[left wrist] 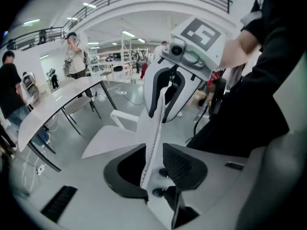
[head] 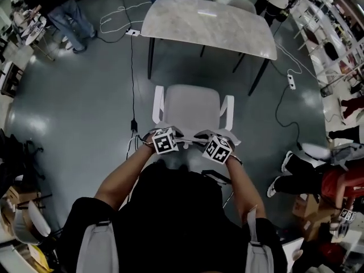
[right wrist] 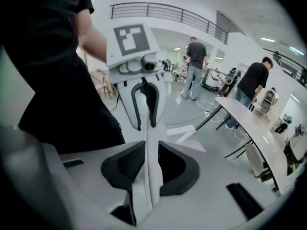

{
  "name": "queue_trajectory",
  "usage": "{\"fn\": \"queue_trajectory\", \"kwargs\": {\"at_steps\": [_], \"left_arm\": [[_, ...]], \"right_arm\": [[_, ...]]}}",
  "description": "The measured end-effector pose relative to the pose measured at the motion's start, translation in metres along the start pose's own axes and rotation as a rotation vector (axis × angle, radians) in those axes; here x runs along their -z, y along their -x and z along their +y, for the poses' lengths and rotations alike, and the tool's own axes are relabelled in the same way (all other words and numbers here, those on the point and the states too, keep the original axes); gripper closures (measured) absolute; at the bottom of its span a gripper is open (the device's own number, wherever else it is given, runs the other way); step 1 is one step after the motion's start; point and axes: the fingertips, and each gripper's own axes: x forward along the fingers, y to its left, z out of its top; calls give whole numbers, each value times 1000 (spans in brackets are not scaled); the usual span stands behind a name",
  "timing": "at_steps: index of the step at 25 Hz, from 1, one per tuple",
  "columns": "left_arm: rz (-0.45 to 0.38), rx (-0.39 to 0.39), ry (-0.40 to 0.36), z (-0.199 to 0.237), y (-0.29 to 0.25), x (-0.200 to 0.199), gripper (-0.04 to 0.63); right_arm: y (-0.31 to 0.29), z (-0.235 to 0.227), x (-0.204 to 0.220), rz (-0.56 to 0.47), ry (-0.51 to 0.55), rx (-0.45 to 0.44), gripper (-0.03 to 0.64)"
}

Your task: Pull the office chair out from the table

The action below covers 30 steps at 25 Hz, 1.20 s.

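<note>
The white office chair (head: 190, 108) stands a little way out from the pale grey table (head: 207, 21), its seat facing the table. Both grippers sit on the top edge of its backrest, close in front of my body. My left gripper (head: 173, 135) has the thin backrest edge (left wrist: 152, 128) between its black pads, with a gap showing beside the right pad; it is open. My right gripper (head: 206, 139) is shut on the same edge (right wrist: 149, 143), both pads against it. Each gripper view shows the other gripper farther along the backrest.
A second chair (head: 243, 4) stands at the table's far side. Cables (head: 132, 78) and a power strip (head: 291, 81) lie on the grey floor. People stand at the far left (head: 62, 7) and right (head: 318, 175). Shelves line the right wall.
</note>
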Motion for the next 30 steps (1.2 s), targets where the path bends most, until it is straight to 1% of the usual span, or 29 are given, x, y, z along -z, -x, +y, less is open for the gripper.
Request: {"fn": "queue_trajectory", "kwargs": {"at_steps": [2, 4, 5, 8, 10, 12, 15, 17, 20, 26, 28, 30], "left_arm": [[-108, 12, 62, -7, 18, -9, 489], [-238, 3, 112, 1, 42, -26, 524], [-306, -7, 131, 7, 58, -36, 552], [-492, -25, 176, 17, 109, -65, 583], [-600, -28, 198, 21, 142, -80, 583], [-698, -46, 203, 28, 174, -96, 583], [-809, -90, 183, 37, 215, -115, 583], [-849, -108, 161, 37, 230, -121, 583], [-860, -114, 138, 35, 237, -125, 583], [-854, -87, 151, 25, 232, -118, 583], [-855, -81, 156, 22, 230, -116, 583], [-859, -80, 159, 22, 229, -113, 583]], "right_arm": [[16, -3, -26, -109, -79, 28, 539], [38, -20, -55, -233, -149, 77, 559], [51, -30, -70, -297, -178, 102, 567], [90, -49, -109, -495, -266, 148, 583], [115, -55, -132, -624, -328, 158, 589], [137, -59, -152, -725, -365, 165, 591], [158, -59, -176, -813, -360, 184, 594], [163, -56, -186, -837, -338, 198, 595], [163, -52, -192, -838, -320, 205, 597], [154, -41, -196, -825, -321, 176, 597], [151, -35, -196, -827, -303, 161, 597], [145, -31, -197, -806, -265, 155, 597]]}}
